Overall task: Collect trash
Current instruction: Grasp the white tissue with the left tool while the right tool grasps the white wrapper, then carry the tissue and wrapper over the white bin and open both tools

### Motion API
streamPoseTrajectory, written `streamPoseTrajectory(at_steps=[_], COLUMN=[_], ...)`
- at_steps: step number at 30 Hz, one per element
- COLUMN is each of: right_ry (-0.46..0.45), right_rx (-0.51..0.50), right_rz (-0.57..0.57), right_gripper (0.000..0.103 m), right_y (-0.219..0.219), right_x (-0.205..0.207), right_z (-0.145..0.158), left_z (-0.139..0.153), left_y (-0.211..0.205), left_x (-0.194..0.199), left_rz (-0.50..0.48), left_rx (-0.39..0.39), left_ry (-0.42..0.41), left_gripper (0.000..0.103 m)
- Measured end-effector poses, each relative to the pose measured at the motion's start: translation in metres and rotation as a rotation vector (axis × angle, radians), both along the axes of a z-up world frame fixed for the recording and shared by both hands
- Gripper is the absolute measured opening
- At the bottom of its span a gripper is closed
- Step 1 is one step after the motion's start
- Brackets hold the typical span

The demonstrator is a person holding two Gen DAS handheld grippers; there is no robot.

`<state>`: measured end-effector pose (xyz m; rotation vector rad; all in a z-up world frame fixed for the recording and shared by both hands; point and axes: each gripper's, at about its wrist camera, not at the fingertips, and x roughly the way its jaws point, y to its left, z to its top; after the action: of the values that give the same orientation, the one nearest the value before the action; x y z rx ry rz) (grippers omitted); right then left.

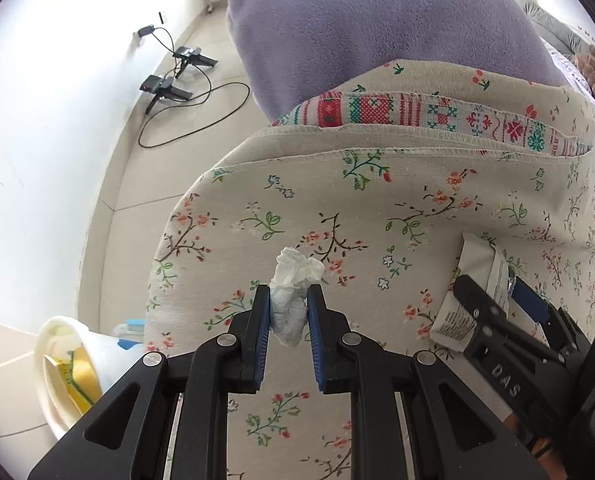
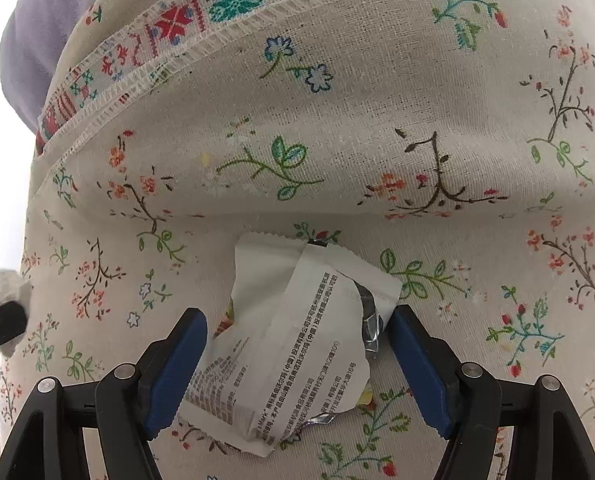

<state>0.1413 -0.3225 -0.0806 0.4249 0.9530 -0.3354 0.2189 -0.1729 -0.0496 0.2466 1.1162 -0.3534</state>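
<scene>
A crumpled white tissue (image 1: 297, 272) is pinched between the blue pads of my left gripper (image 1: 288, 292), just above a floral cloth (image 1: 377, 208). In the right wrist view the tissue (image 2: 11, 284) shows at the far left edge. A torn white snack wrapper (image 2: 297, 336) with printed text and a foil lining lies on the floral cloth (image 2: 337, 140). My right gripper (image 2: 297, 316) stands open with its jaws on either side of the wrapper. The left wrist view shows the right gripper (image 1: 497, 300) over the wrapper (image 1: 477, 272) at the right.
A white bin (image 1: 57, 364) with yellow packaging inside sits on the floor at lower left. A lavender blanket (image 1: 377, 20) lies beyond the cloth. Black cables and small black devices (image 1: 169, 80) lie on the pale floor by the wall.
</scene>
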Motion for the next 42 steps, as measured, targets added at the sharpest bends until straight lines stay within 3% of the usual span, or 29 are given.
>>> streamPoseTrajectory(at_steps=[6, 12, 14, 17, 25, 36, 42], right_ry=[-0.005, -0.017, -0.027, -0.035, -0.090, -0.142, -0.163], right_rx=[-0.040, -0.002, 0.002, -0.009, 0.048, -0.083, -0.115], right_rz=[-0.032, -0.019, -0.007, 0.014, 0.047, 0.183, 0.229], right_gripper=[0.046, 0.033, 0.021, 0.014, 0.010, 0.010, 0.010], right_y=[-0.005, -0.006, -0.001, 0.006, 0.016, 0.086, 0.110], right_x=[-0.007, -0.019, -0.024, -0.028, -0.049, -0.079, -0.081], right_z=[0.004, 0.010, 0.014, 0.024, 0.047, 0.091, 0.101], left_z=[0.004, 0.012, 0.016, 0.020, 0.029, 0.038, 0.042], left_y=[0.009, 0.015, 0.018, 0.024, 0.049, 0.093, 0.125], left_x=[-0.001, -0.007, -0.011, -0.016, -0.021, -0.030, -0.039], left_rz=[-0.005, -0.003, -0.005, -0.001, 0.027, 0.082, 0.128], left_rx=[0.008, 0.009, 0.007, 0.006, -0.004, -0.051, -0.068], left_ry=[-0.013, -0.019, -0.026, -0.028, -0.033, -0.012, -0.013], left_gripper=[0.019, 0.019, 0.019, 0.019, 0.019, 0.020, 0.020])
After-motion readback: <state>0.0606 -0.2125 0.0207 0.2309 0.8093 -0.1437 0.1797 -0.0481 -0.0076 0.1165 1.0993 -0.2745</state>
